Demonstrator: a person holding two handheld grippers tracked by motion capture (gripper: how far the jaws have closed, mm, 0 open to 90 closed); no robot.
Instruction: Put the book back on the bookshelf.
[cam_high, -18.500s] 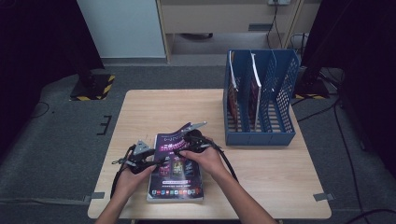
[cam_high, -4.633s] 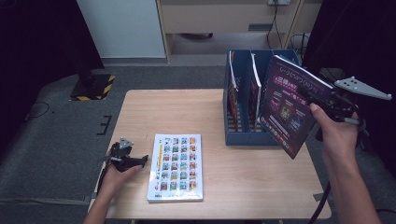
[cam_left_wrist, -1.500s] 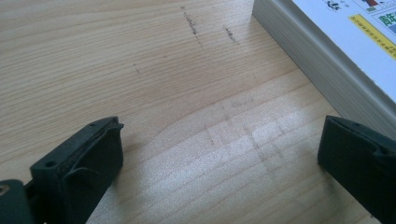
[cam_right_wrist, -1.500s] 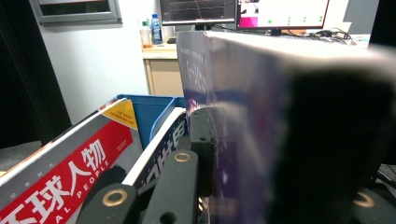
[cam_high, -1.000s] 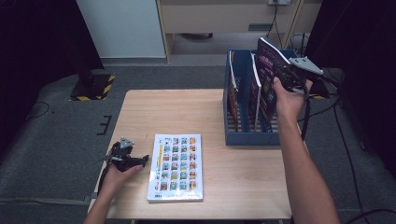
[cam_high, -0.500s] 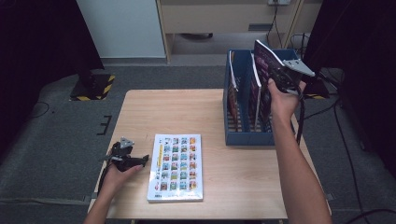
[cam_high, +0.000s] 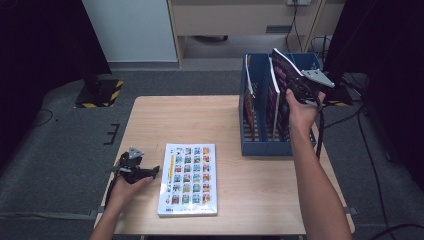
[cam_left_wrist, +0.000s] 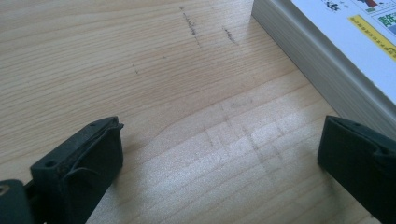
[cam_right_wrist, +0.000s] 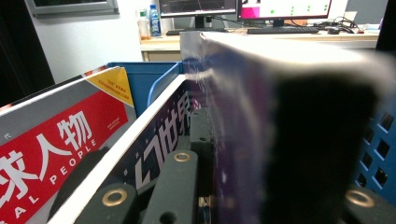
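Right claw (cam_high: 301, 90) clamps dark magazine (cam_high: 283, 85) upright at upper right, so we can slot it into blue rack (cam_high: 266, 146) | left claw (cam_high: 146, 172) gapes empty, parked beside book (cam_high: 189, 177) on worktop (cam_high: 200, 120), lower left.

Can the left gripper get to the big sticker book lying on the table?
Probably yes. The left gripper is open and rests on the table right beside the book, with nothing lying between them.

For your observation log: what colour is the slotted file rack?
Blue file rack, clearest in the high view.
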